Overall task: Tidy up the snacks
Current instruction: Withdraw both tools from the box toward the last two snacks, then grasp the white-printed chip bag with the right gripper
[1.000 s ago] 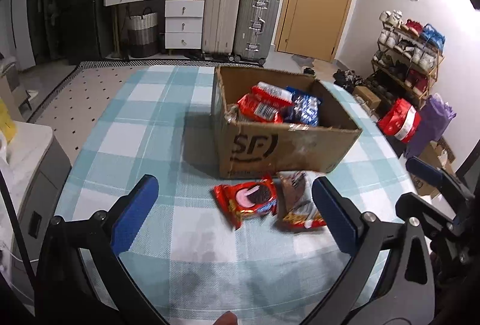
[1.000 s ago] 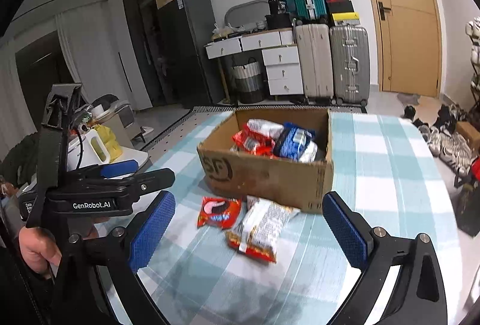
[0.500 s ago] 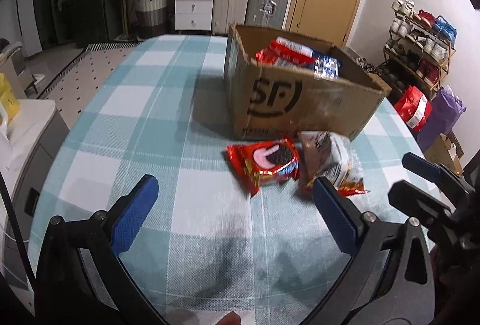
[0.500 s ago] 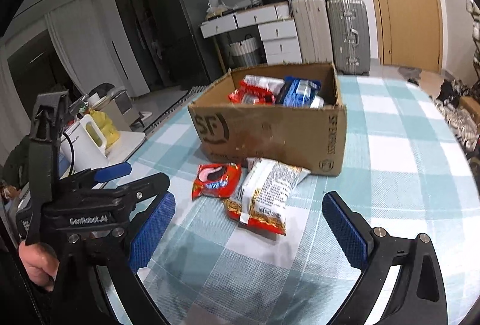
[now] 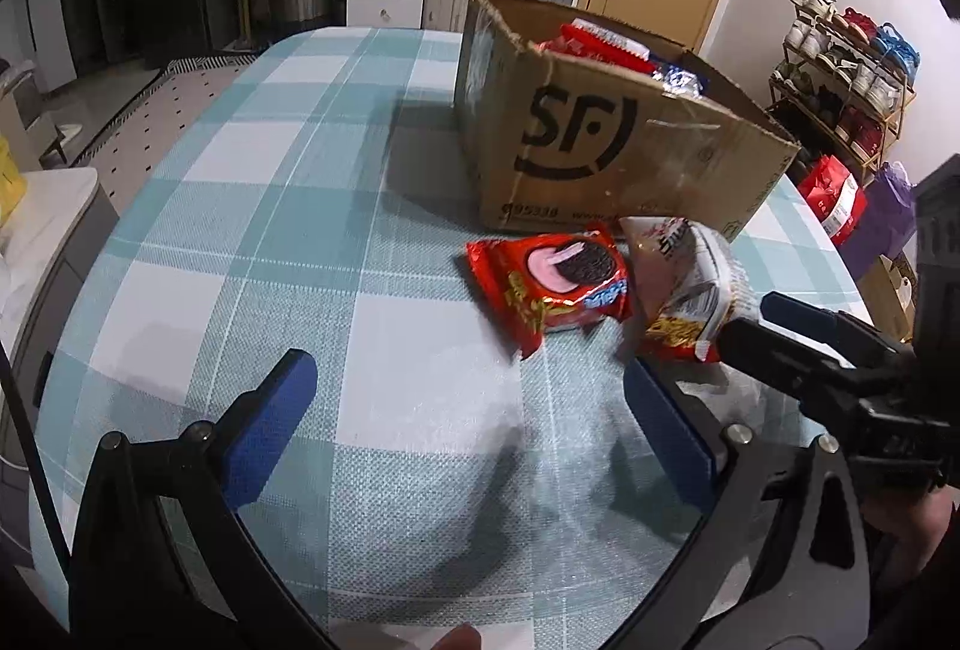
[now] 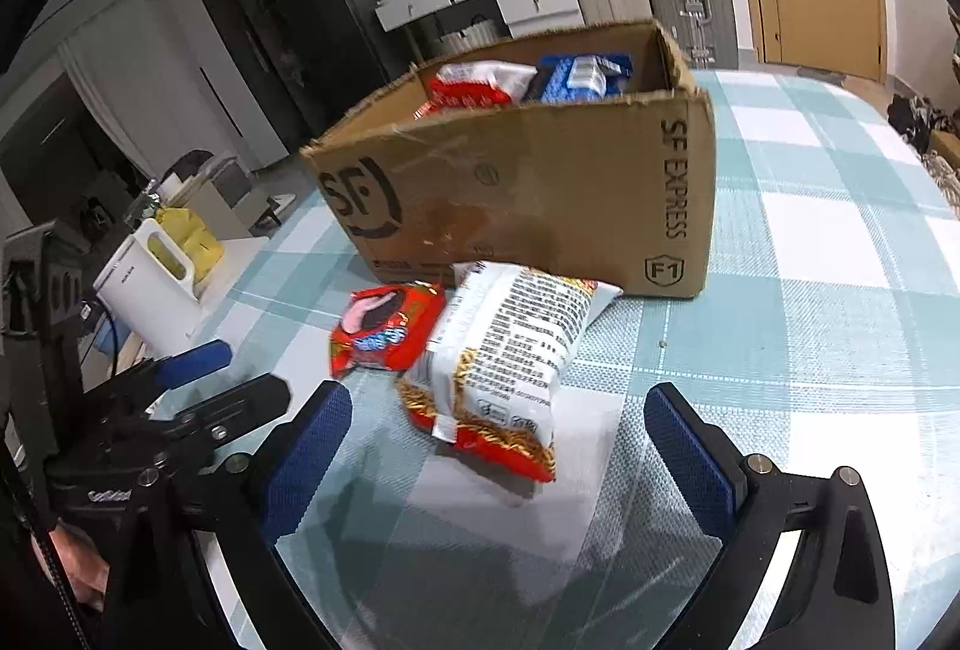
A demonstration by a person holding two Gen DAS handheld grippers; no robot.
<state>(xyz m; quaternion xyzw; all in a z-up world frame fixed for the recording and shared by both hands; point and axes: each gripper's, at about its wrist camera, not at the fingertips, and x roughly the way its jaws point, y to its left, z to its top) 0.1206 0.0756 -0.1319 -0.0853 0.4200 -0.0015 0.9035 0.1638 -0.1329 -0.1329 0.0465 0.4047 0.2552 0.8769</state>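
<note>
1. Your reference object is the cardboard box (image 5: pixel 606 134), printed "SF" on the wall facing you; it stands on the checked tablecloth (image 5: pixel 252 206) with its top open.
2. Inside the box, a red-and-white packet (image 6: pixel 480 87) and a blue packet (image 6: pixel 579 77) show above the rim. Anything lower in the box is hidden by the wall.
3. The red cookie packet (image 5: pixel 555 284) lies flat on the cloth just in front of the box's printed wall, near its left half as your right wrist camera sees it.
4. The white-and-red noodle packet (image 6: pixel 504 356) lies beside the cookie packet, on the side toward the box's "SF EXPRESS" end. Its far corner reaches the foot of the box; whether it touches cannot be told. Its edge overlaps or abuts the cookie packet.
5. Your left gripper (image 5: pixel 468 410) is in front of the box and nearer to you than both packets. Its jaws are spread wide with only cloth between the blue pads.
6. Your right gripper (image 6: pixel 498 446) is in front of the box, and its jaws are spread wide. The near end of the noodle packet lies between the pads, not touching either one.
</note>
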